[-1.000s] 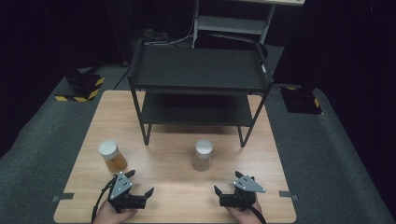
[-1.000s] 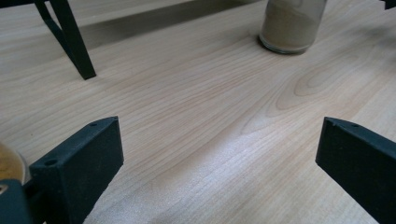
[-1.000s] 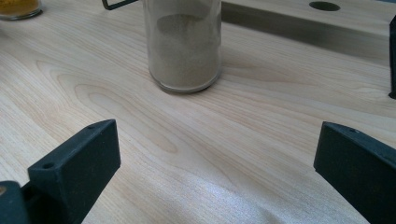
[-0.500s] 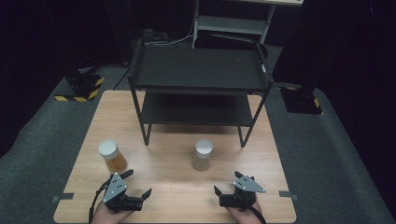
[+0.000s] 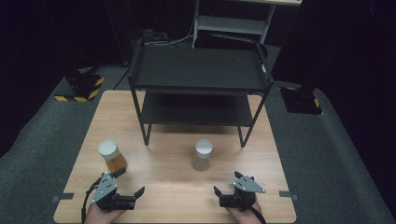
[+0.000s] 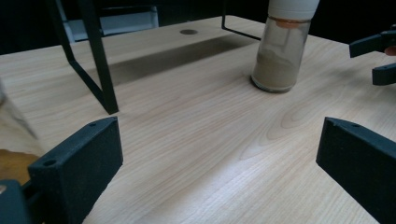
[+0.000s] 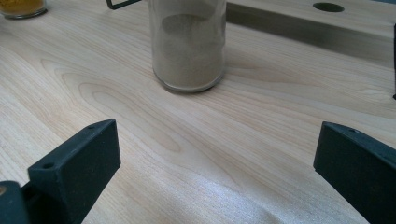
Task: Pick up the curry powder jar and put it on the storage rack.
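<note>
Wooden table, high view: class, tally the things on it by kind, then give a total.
Glass jars with white lids: 2, one of orange powder, one of beige powder
Black metal two-tier shelf rack: 1
Total: 3

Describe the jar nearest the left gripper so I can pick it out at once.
Start at the black two-tier shelf on the wooden table. In front of its left legs stands a white-lidded jar, just beyond the left gripper. Its orange-yellow contents set it apart from the beige-filled jar to its right.

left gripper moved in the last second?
Yes. The left gripper has pulled back from the orange jar toward the table's near edge and swung right; the jar stays put.
</note>
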